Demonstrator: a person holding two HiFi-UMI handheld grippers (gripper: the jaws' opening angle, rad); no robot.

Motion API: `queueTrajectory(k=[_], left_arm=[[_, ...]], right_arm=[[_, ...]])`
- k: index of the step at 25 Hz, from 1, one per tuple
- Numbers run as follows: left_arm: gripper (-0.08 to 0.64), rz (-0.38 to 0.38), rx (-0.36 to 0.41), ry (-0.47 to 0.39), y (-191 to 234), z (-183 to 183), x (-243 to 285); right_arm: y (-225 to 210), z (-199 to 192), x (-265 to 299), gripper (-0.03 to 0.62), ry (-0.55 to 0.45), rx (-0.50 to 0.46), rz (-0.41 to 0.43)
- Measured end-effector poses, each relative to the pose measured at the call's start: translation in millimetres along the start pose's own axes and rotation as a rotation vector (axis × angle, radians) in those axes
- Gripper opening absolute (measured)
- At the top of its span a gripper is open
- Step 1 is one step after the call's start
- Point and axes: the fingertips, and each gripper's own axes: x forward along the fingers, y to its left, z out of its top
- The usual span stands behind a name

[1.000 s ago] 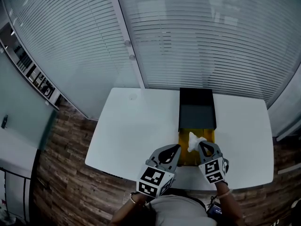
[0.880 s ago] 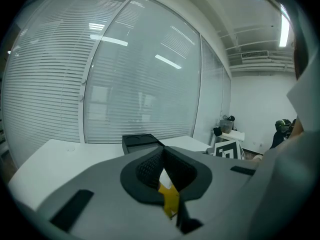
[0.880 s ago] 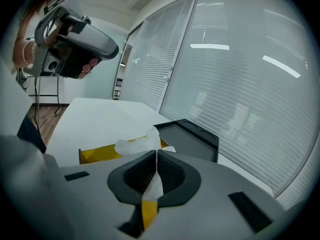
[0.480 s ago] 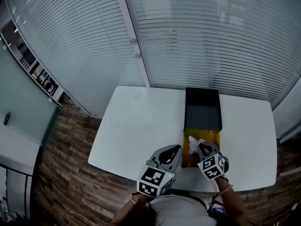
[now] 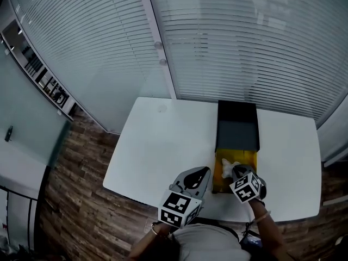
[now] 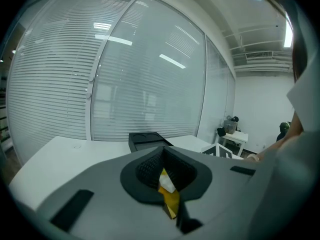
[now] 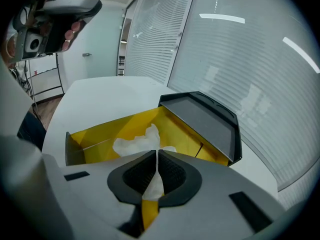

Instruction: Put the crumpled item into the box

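A box (image 5: 222, 174) with a yellow inside stands open near the table's front edge, its black lid (image 5: 237, 126) leaning back behind it. My right gripper (image 5: 238, 171) is over the box, shut on a white crumpled paper (image 5: 228, 164). In the right gripper view the paper (image 7: 134, 144) spreads from the shut right gripper (image 7: 157, 156) down into the yellow box (image 7: 107, 129), in front of the lid (image 7: 202, 118). My left gripper (image 5: 203, 173) is just left of the box, shut and holding nothing. The left gripper (image 6: 163, 154) shows only a sliver of yellow and white behind it.
The white table (image 5: 163, 145) stands against a glass wall with blinds (image 5: 244, 48). A wood floor (image 5: 70, 200) lies to the left. In the left gripper view a small table (image 6: 235, 136) stands far off at the right.
My right gripper has gone down and forward with the paper, from above the box's front edge into the yellow box. The left gripper has stayed put.
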Motion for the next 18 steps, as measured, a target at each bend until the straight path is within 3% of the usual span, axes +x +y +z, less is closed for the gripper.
queueTrajectory(k=[8, 18], left_arm=[[0.017, 0.024, -0.007, -0.002, 8.9, 0.1, -4.2], [0.017, 0.049, -0.017, -0.017, 14.3, 1.8, -9.0]], right_arm=[[-3.3, -2.9, 3.4, 0.056, 0.027, 0.031, 0.016], [-4.3, 16.2, -12.2, 0.078, -0.071, 0.065, -0.001]])
